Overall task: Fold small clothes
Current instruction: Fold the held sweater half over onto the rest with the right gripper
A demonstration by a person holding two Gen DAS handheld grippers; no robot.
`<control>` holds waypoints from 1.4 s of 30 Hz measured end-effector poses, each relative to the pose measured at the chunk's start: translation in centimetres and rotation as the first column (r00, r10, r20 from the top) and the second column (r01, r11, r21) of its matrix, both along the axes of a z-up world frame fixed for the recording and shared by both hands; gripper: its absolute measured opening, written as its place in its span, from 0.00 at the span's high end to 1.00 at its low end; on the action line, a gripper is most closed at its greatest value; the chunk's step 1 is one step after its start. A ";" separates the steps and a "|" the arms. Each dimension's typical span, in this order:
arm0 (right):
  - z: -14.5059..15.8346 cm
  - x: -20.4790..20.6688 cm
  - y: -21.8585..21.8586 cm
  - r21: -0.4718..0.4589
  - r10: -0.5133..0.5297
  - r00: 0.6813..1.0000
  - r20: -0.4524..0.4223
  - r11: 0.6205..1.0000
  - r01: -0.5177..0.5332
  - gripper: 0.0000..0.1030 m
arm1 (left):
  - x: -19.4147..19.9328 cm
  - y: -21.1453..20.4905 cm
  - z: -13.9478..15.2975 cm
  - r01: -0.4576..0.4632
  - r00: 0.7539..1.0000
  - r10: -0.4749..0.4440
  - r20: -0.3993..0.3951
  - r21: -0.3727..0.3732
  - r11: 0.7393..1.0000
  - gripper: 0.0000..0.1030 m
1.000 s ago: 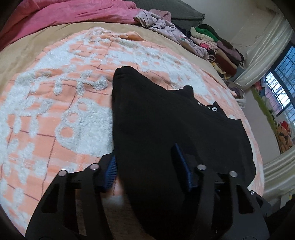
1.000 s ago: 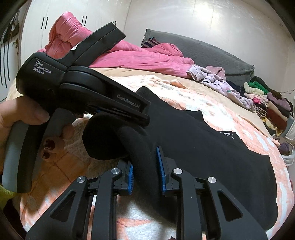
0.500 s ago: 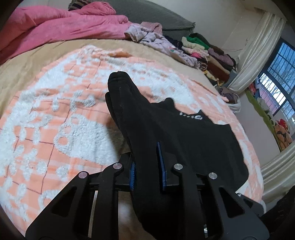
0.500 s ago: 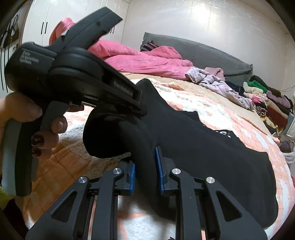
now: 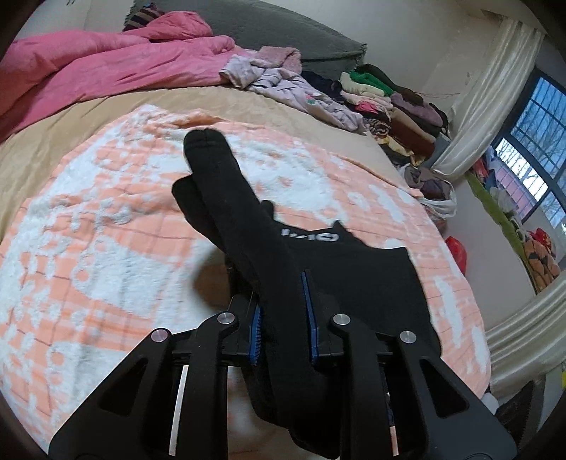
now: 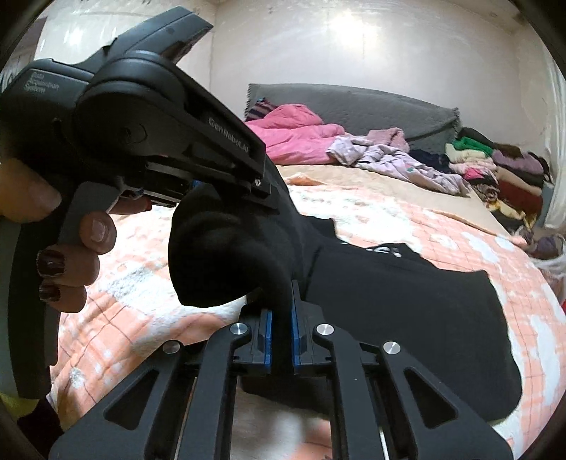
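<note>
A black garment with white lettering (image 5: 357, 279) lies on the orange-and-white blanket (image 5: 88, 247); it also shows in the right wrist view (image 6: 406, 300). My left gripper (image 5: 283, 315) is shut on a raised fold of its near edge, which stands up as a ridge ending in a sleeve end (image 5: 205, 145). My right gripper (image 6: 280, 329) is shut on the same edge, just below the left gripper's body (image 6: 141, 141), which a hand holds. The cloth between them is lifted off the blanket.
A pink duvet (image 5: 88, 70) and a grey cover (image 5: 283, 32) lie at the bed's far end. Loose lilac clothes (image 5: 283, 85) and a stack of folded clothes (image 5: 396, 106) sit far right. A curtain and window (image 5: 530, 141) are on the right.
My left gripper closed on the garment's edge and lifted it into a ridge. My right gripper stayed shut on the cloth and rose with it.
</note>
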State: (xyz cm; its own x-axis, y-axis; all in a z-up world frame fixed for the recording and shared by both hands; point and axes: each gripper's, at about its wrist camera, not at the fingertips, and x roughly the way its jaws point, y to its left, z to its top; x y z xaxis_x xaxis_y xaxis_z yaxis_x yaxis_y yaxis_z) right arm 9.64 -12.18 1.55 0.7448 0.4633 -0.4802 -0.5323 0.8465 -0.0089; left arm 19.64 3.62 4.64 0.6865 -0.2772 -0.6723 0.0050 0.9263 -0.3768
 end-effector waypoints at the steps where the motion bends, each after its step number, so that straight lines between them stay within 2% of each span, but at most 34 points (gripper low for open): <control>1: 0.1 0.1 -0.6 0.013 -0.005 1.000 -0.005 1.000 0.005 0.93 | 0.0 -0.4 0.2 0.005 1.000 -0.005 0.002 0.003 1.000 0.89; 7: 1.1 -0.1 -4.3 0.078 -0.048 0.999 -0.019 0.996 0.050 0.93 | 0.7 -4.9 2.0 0.050 0.999 -0.051 0.019 0.037 0.998 0.89; 15: 1.4 -0.6 -7.4 0.134 -0.092 0.995 -0.044 0.986 0.097 0.93 | 1.2 -8.4 2.4 0.093 0.996 -0.094 0.013 0.076 0.993 0.89; 42: 0.6 -0.9 -11.8 0.200 -0.154 0.980 -0.123 0.964 0.176 0.93 | 3.3 -15.3 1.7 0.185 0.983 -0.181 -0.043 0.135 0.973 0.89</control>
State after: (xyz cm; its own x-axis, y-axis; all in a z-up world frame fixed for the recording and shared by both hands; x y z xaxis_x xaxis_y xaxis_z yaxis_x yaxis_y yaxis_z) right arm 8.75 -23.94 2.12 0.7700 0.4366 -0.4654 -0.3734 0.8997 0.2262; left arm 22.93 -11.66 6.39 0.6111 -0.2997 -0.7326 0.1698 0.9536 -0.2485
